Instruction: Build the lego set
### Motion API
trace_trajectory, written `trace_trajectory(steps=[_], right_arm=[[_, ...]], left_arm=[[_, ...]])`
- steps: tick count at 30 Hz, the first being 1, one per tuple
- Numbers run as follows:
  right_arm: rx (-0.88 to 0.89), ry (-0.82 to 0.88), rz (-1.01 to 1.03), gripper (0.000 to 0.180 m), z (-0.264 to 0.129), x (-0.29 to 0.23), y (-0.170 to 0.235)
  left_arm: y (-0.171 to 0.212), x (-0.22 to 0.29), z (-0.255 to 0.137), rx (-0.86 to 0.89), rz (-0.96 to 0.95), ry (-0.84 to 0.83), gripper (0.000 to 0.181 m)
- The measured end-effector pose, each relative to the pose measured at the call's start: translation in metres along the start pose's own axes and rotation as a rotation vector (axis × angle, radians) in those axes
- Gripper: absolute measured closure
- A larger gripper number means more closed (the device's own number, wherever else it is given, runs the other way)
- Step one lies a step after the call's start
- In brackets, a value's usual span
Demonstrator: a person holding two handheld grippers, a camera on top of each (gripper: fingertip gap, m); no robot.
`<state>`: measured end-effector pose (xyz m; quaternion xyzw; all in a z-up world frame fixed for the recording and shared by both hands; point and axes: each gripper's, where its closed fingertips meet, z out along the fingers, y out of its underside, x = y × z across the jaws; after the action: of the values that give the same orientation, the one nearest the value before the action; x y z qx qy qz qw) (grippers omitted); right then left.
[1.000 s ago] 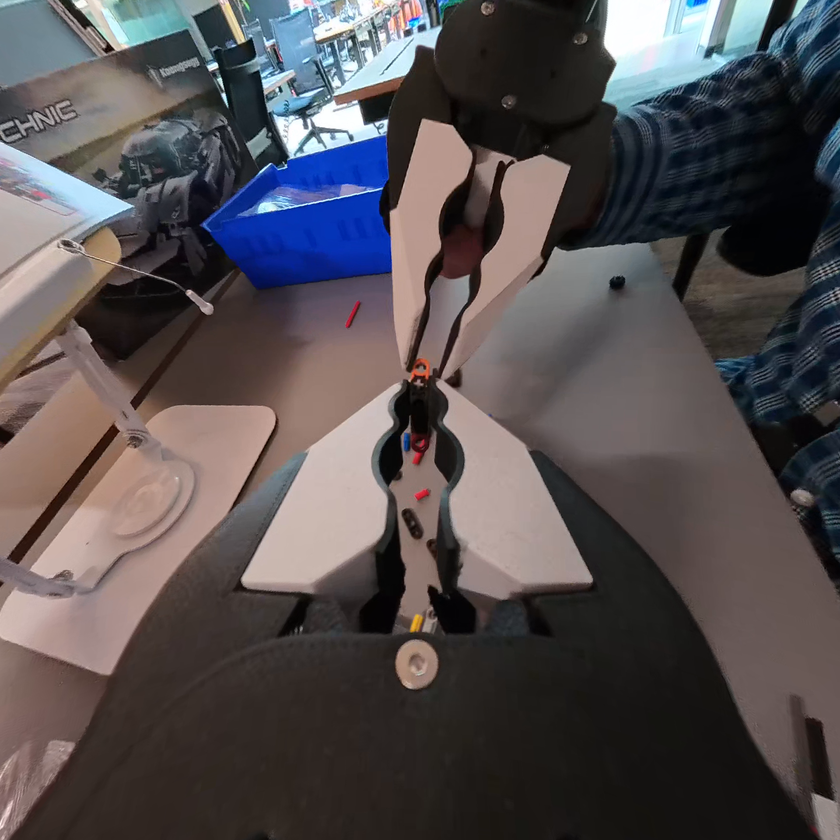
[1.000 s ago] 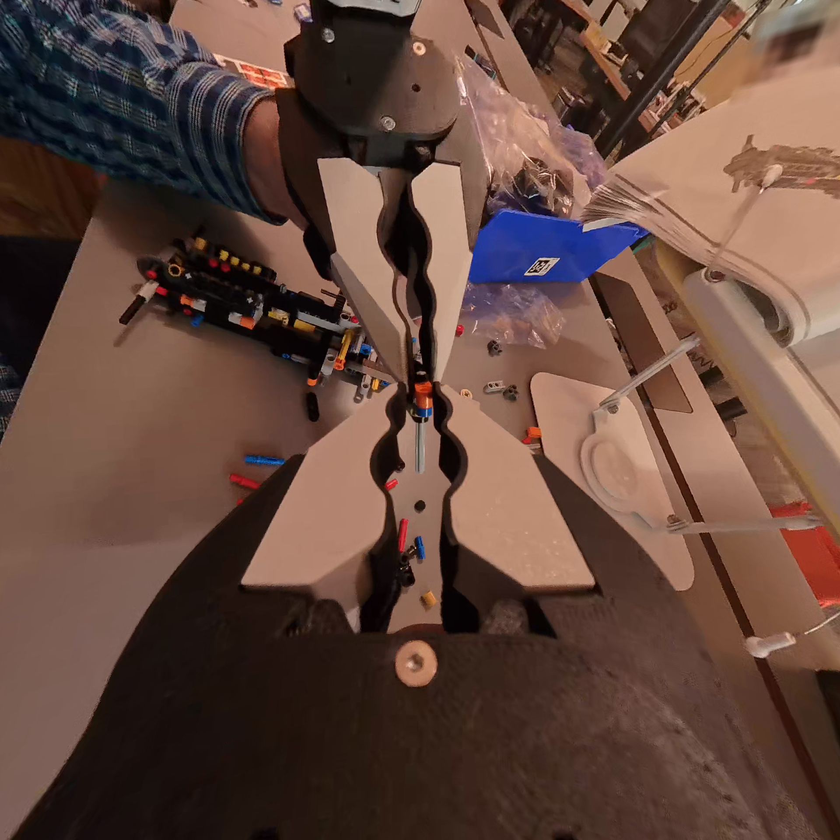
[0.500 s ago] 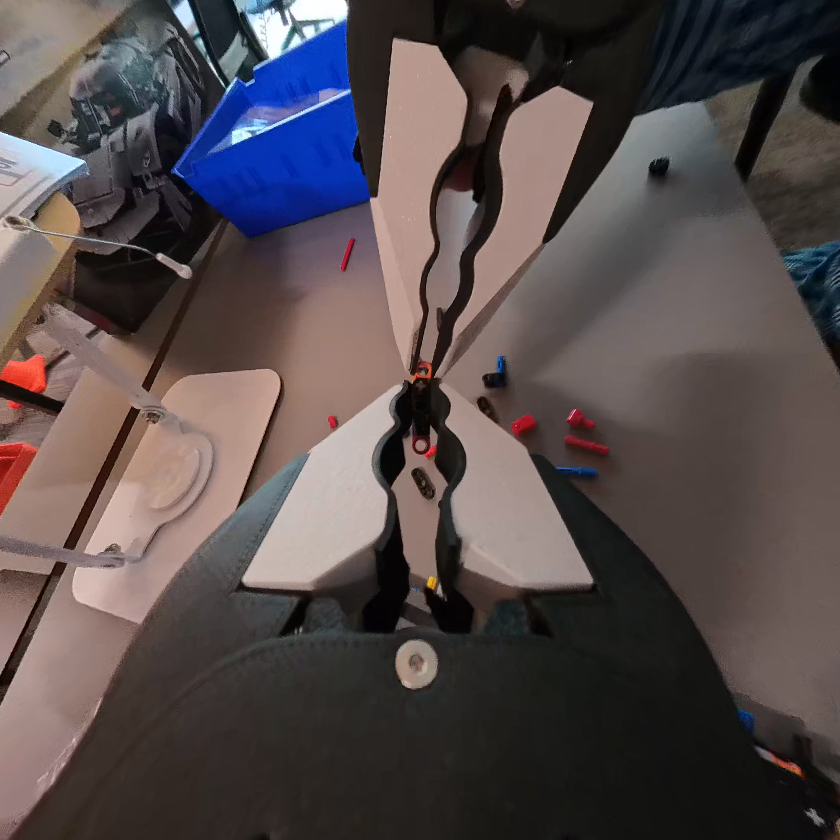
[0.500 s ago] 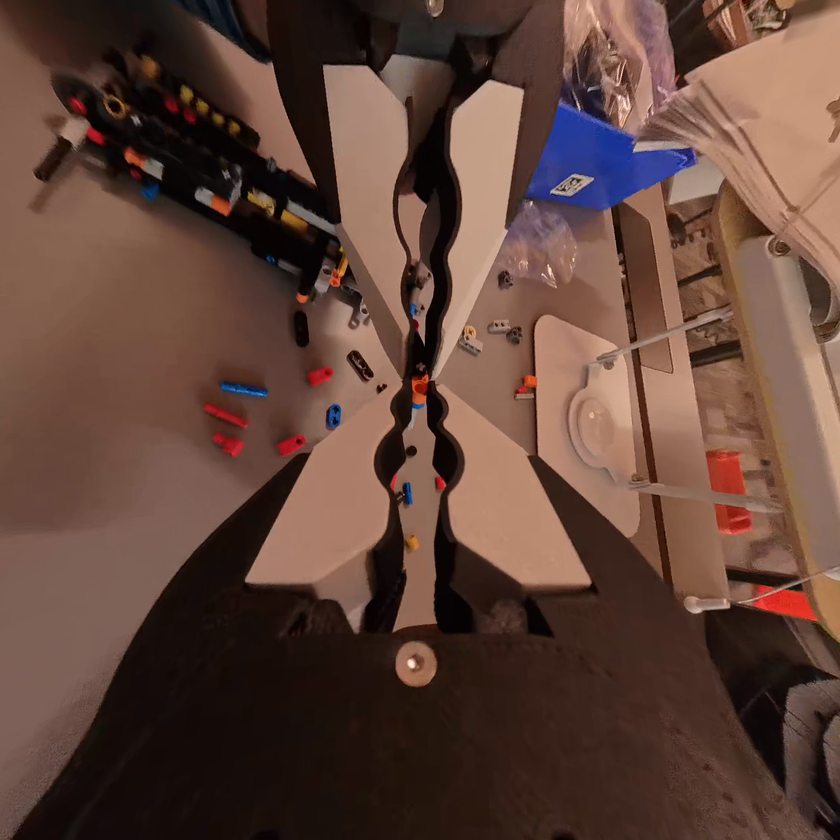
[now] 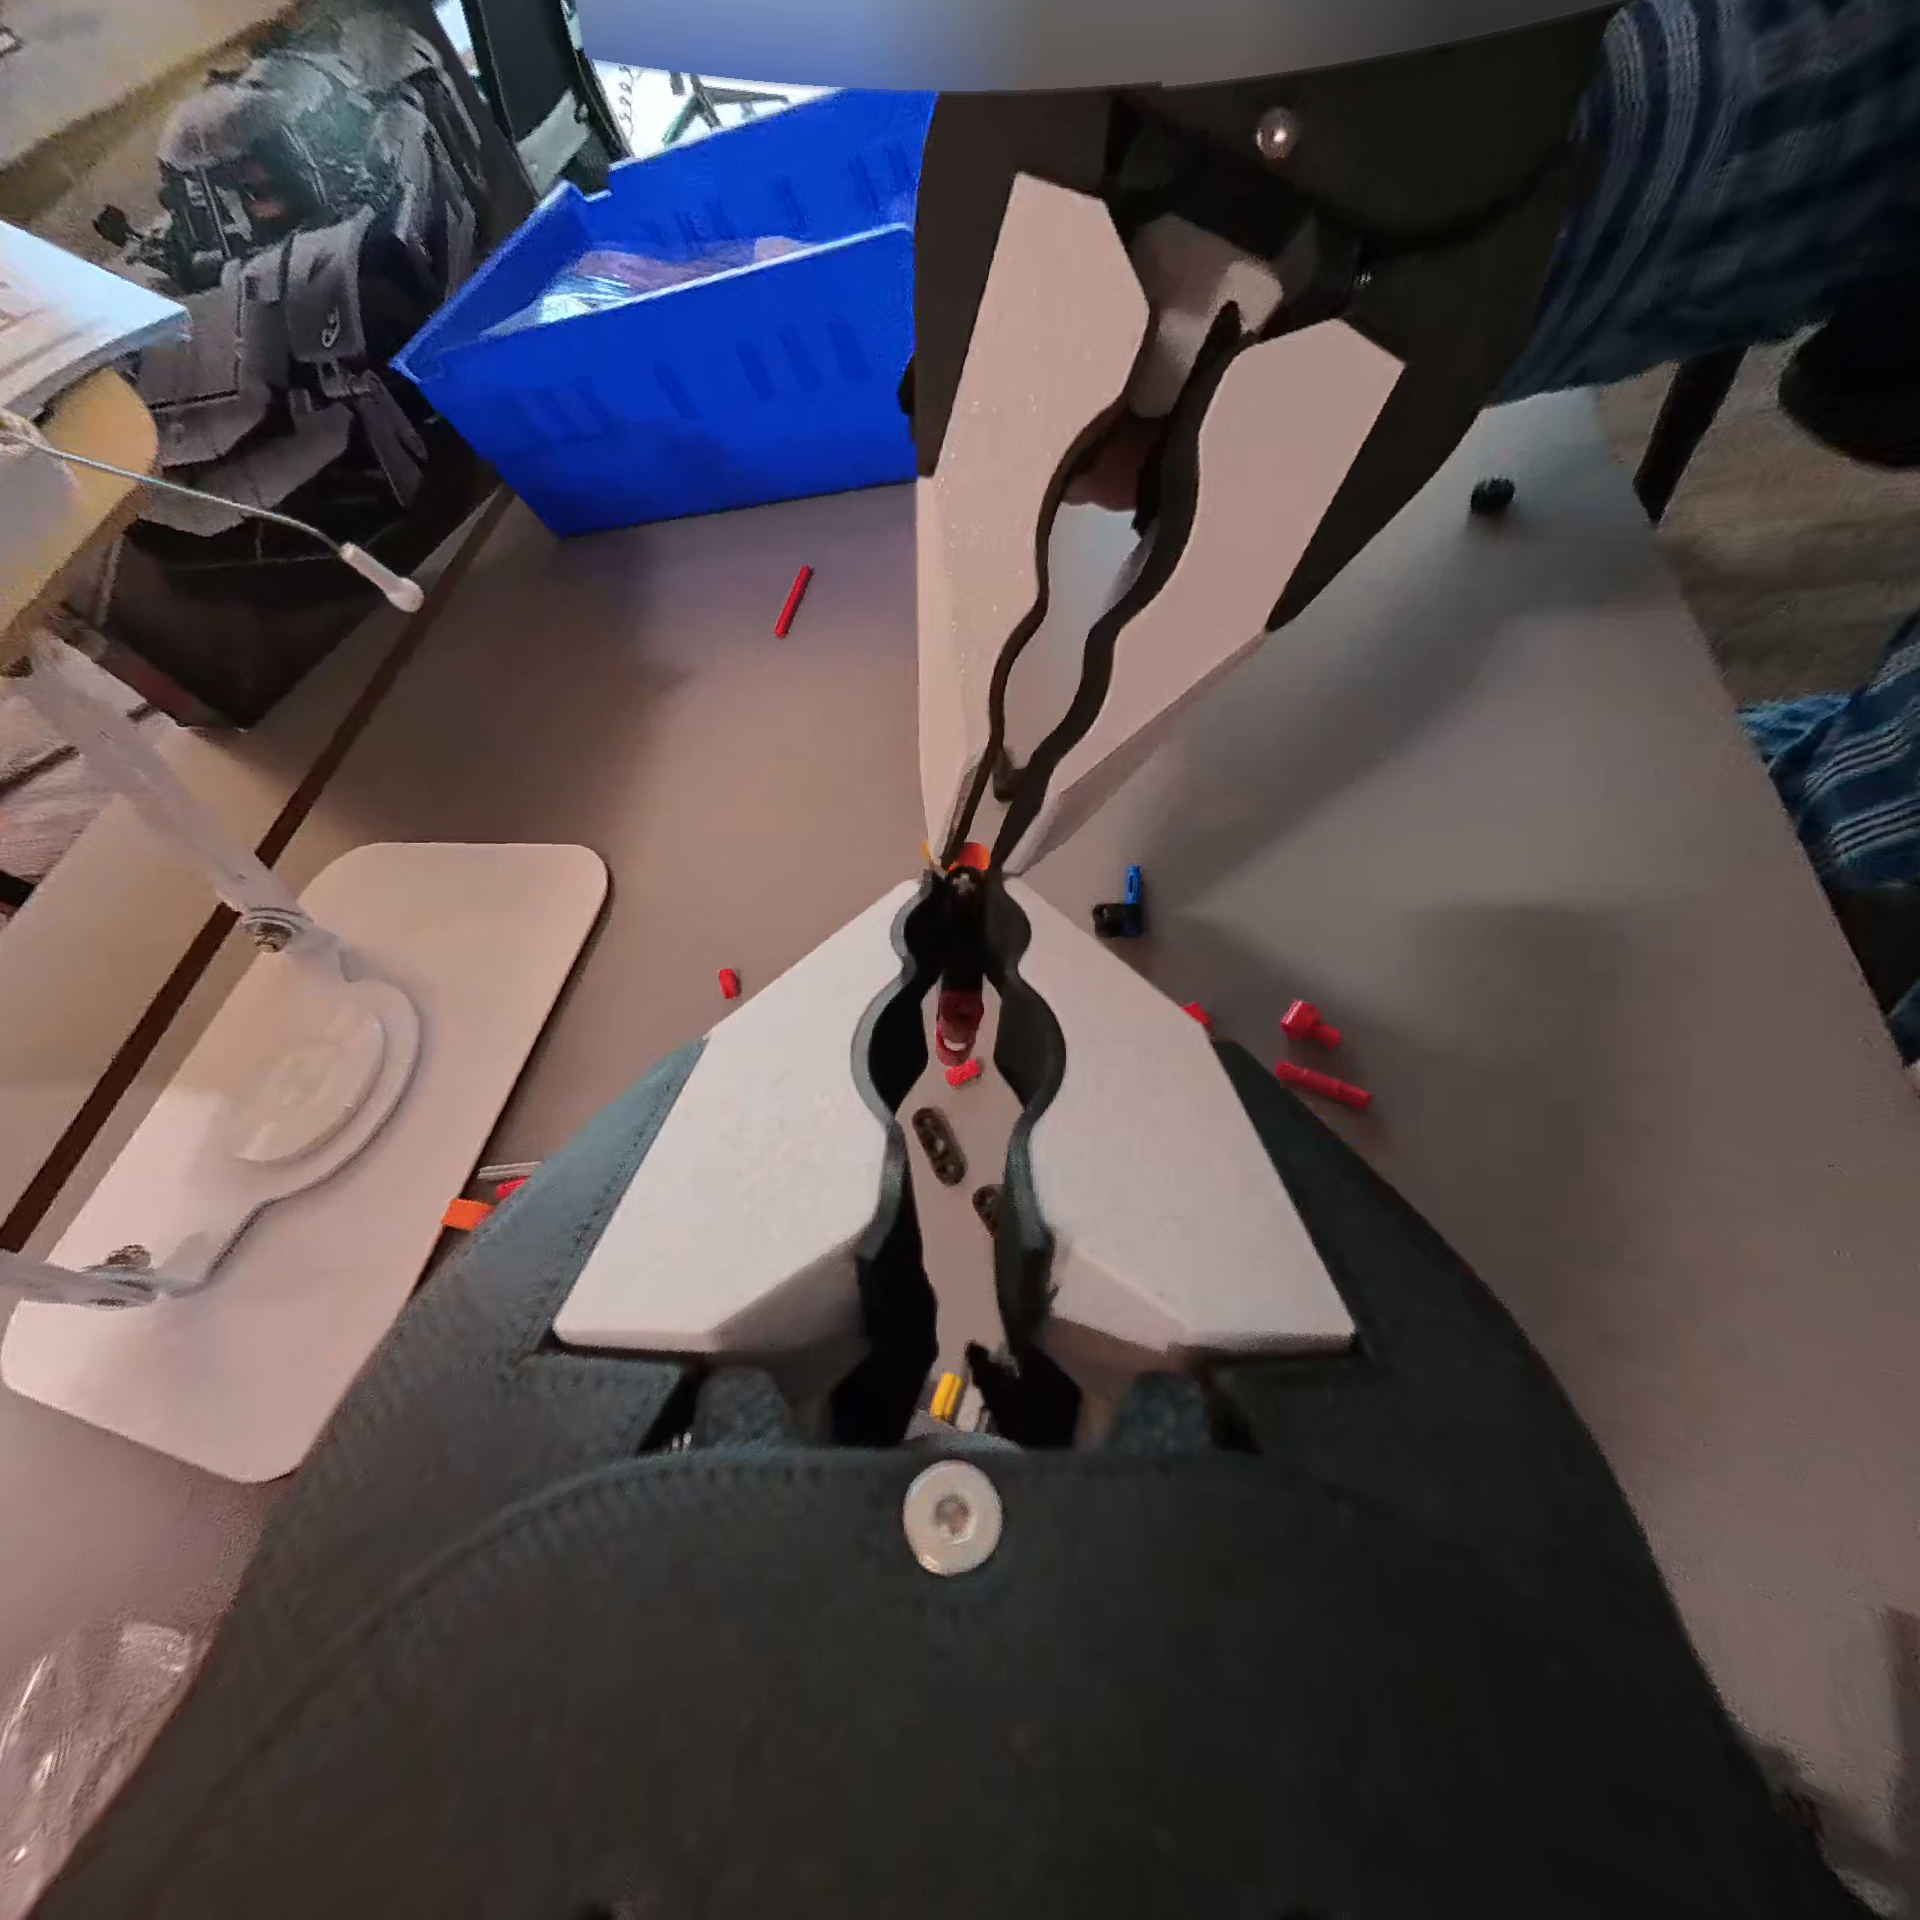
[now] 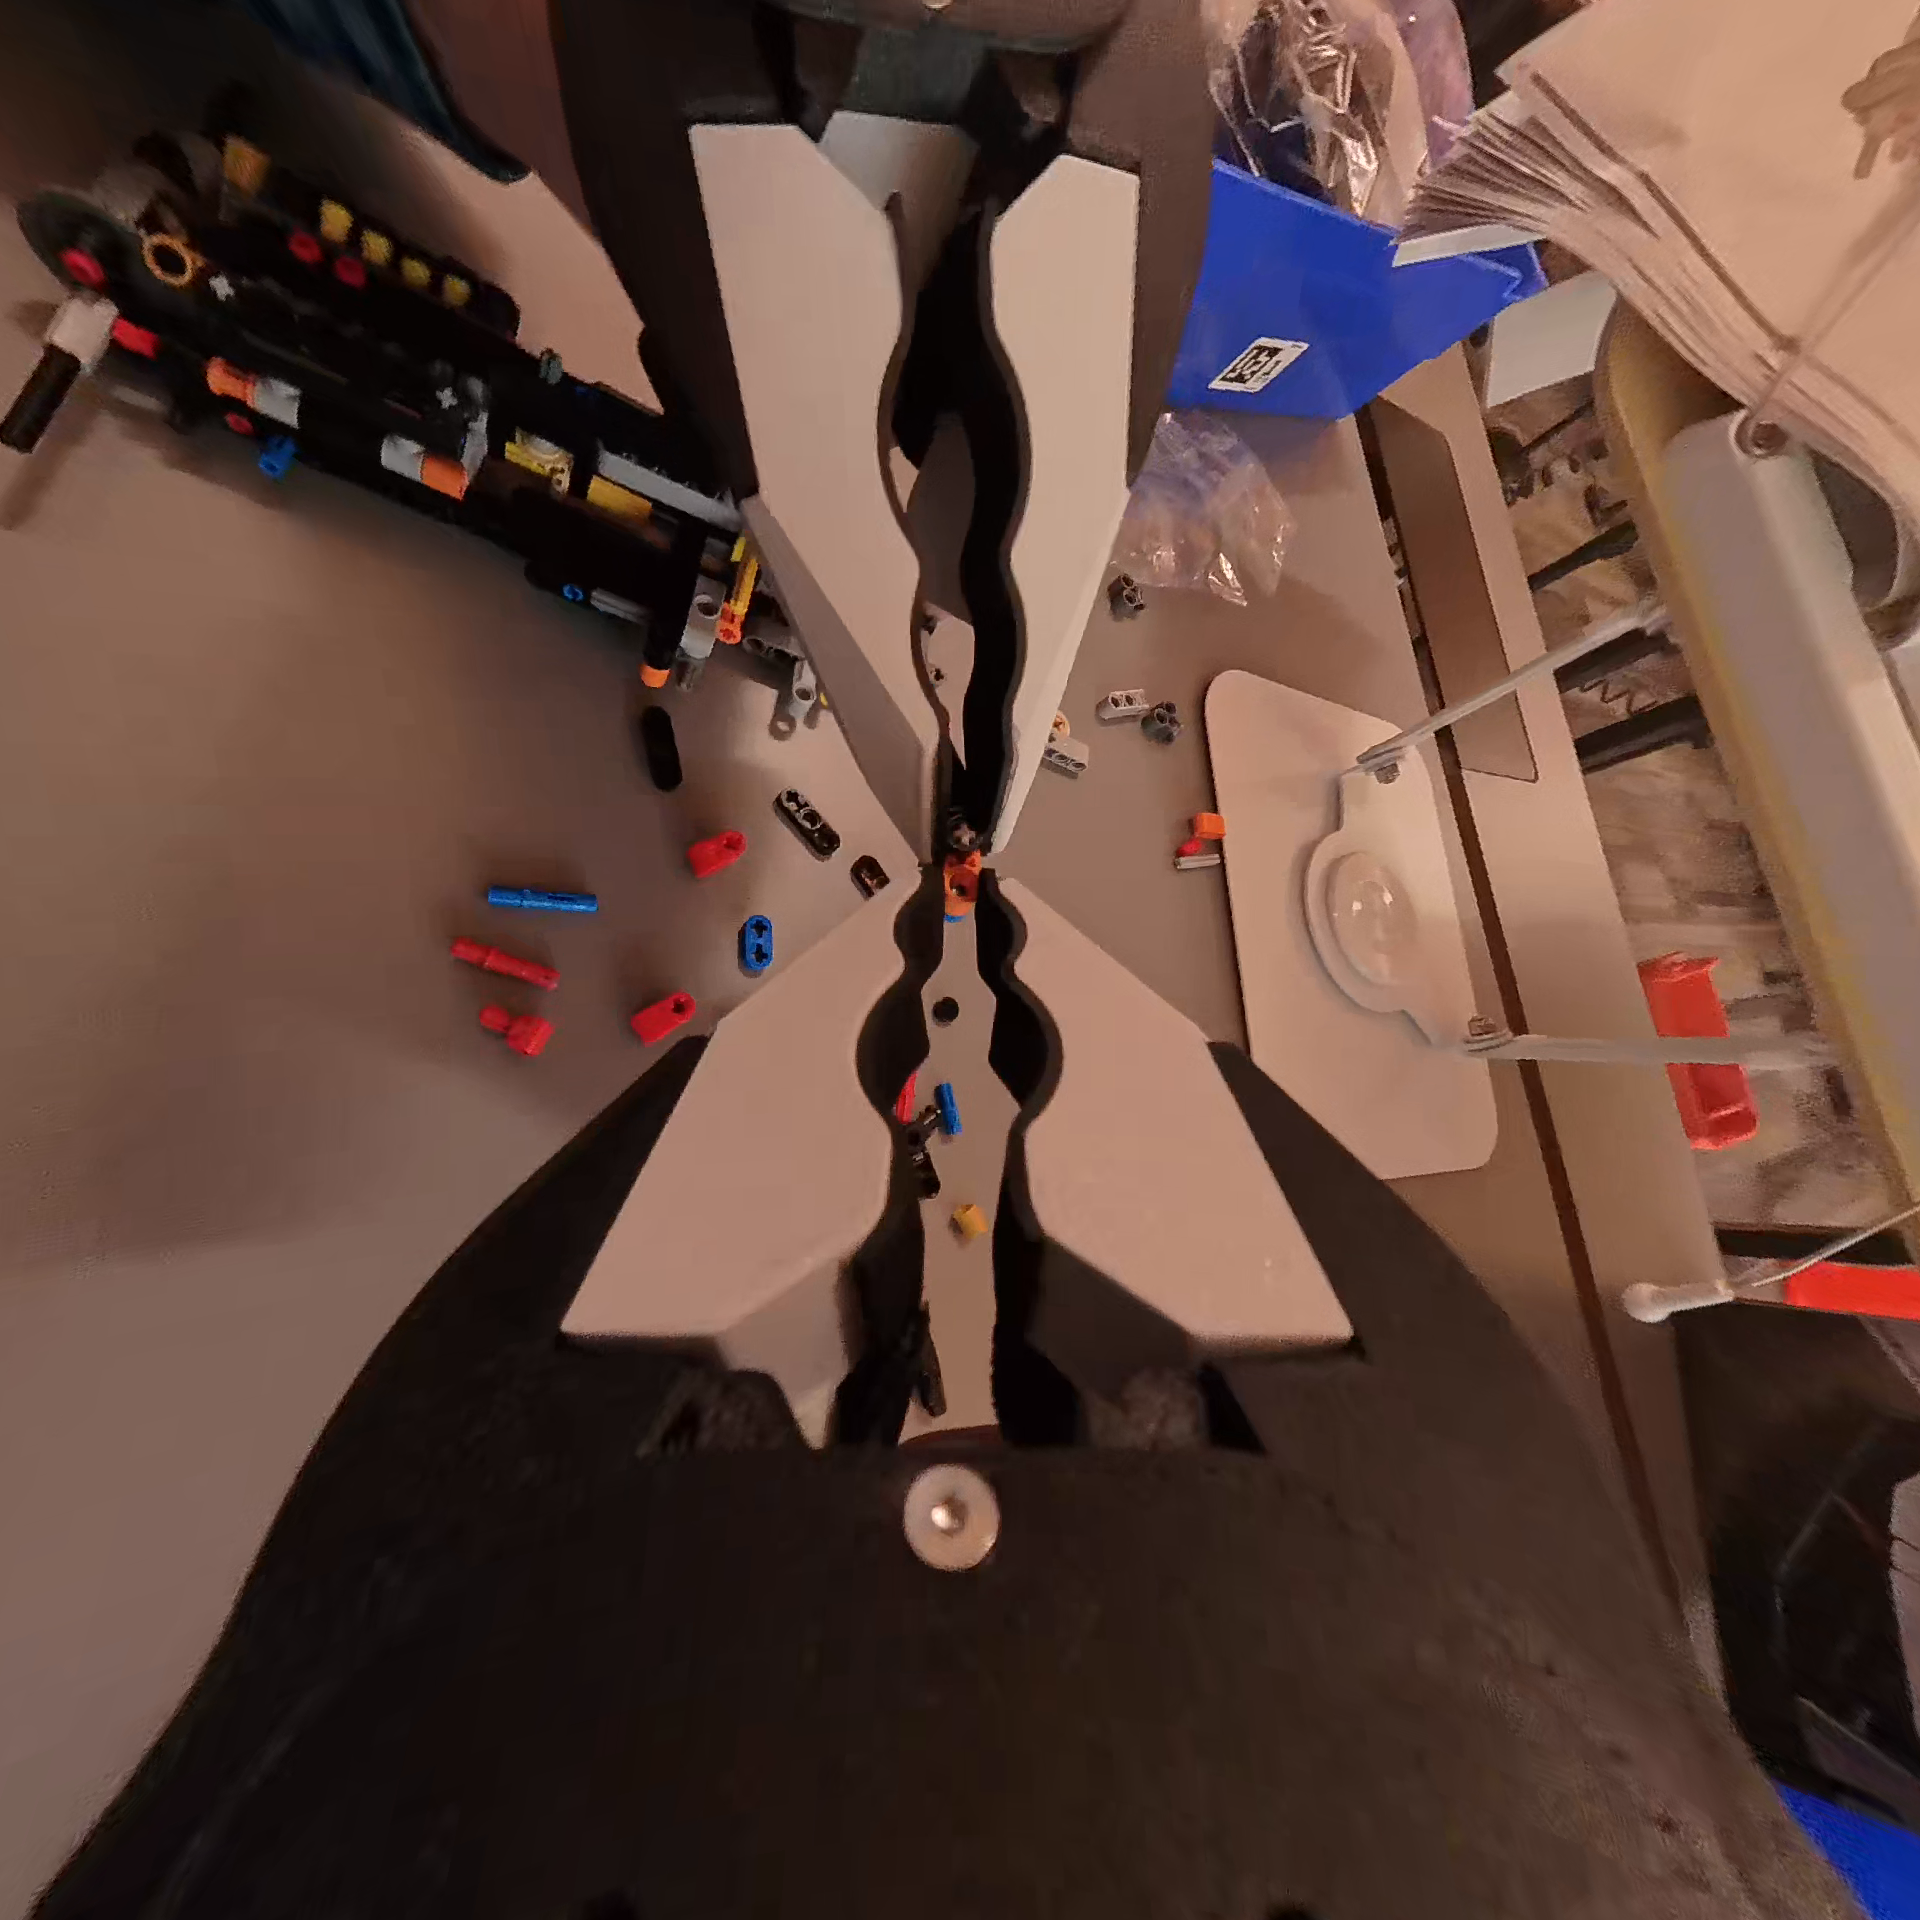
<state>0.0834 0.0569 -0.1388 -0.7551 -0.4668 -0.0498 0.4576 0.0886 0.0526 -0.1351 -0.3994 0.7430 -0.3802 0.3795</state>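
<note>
Against half a second ago, both views sit a little differently over the table: in the left wrist view the red pins at the right lie lower and closer to the claw's body, and in the right wrist view the loose red and blue pins have slid lower at the left. The tip-to-tip meeting of the claws is unchanged.

The left gripper (image 5: 961, 896) is nearly closed, its tips pinching a dark axle piece (image 5: 958, 956) with a red bush on its near end. The right gripper (image 6: 961, 871) is likewise almost shut, nipping a small orange connector (image 6: 960, 871). The two pieces meet exactly where the four tips converge, held above the grey table (image 5: 1455, 831); whether they are already joined I cannot tell.

Left to right in the right wrist view: the long black lego assembly (image 6: 416, 416) lies at far left, loose red and blue pins (image 6: 540, 900) nearer, then the claws, then a white stand base (image 6: 1340, 1101) close by on the right. In the left wrist view the blue bin (image 5: 686, 384) stands behind, well apart. Bare tabletop lies to the right of the tips there, up to the table's far edge.
</note>
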Motion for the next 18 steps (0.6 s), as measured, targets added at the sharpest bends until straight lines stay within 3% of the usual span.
trace_trajectory(steps=[1,7,18], right_arm=[[-0.012,-0.010,0.014,0.176,0.0005,0.0003,0.0010],[-0.001,-0.120,0.142,0.176,0.0025,-0.0037,0.0045],[0.040,-0.162,0.200,0.176,0.0019,-0.0004,0.0004]], left_arm=[[0.0006,-0.0004,0.0007,-0.007,0.013,-0.012,0.177],[0.0026,0.0026,0.0028,-0.069,0.159,-0.076,0.177],[-0.0031,-0.0012,-0.0003,0.014,0.005,-0.025,0.177]])
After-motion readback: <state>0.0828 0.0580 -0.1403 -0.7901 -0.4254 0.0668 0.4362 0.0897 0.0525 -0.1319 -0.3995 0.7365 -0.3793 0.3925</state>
